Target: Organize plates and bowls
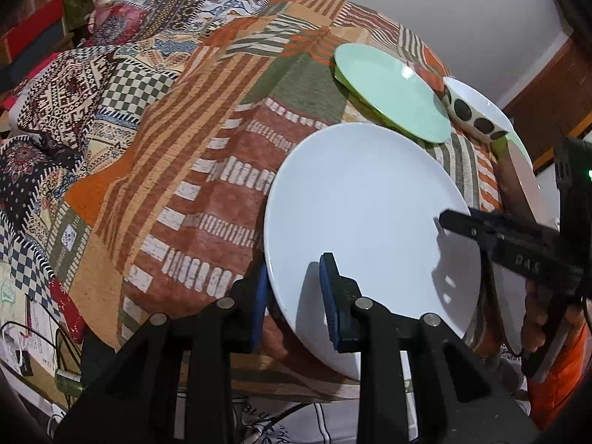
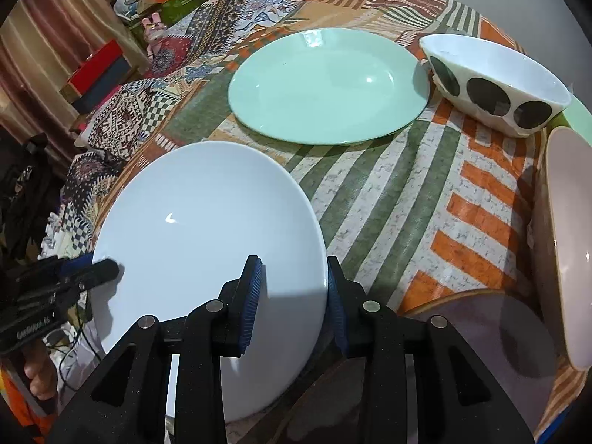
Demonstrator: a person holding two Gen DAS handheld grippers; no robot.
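**Both grippers clamp the white plate at the counter's near edge**

While the large round white ceramic plate (image 1: 370, 222) sits tilted over the near edge of the counter (image 2: 425, 192), each gripper has its rim pinched between blue-padded fingers. Seen from the left wrist camera, the left gripper (image 1: 296, 296) has one pad under the plate's lower left rim and the other pad (image 1: 331, 296) lying on its upper face, so the fingers stand narrow and closed on the plate. From the right wrist camera, the right gripper (image 2: 292, 303) grips the opposite side of the same plate, one ribbed pad (image 2: 253, 296) on the top face and the other just outside the rim underneath, also narrow and closed on it.

Covering the counter is a patchwork cloth of orange, green and cream stripes. Beyond the white plate lies a flat mint-green oval plate (image 2: 329, 85), apart from it. Just beside the green plate's right edge sits a white bowl with large black dots (image 2: 495, 85). Further right, at the frame's edge, a pale pinkish bowl (image 2: 569, 244) stands tilted on its side. A person's hand (image 1: 544, 318) grasps the right gripper's handle in the left wrist view.
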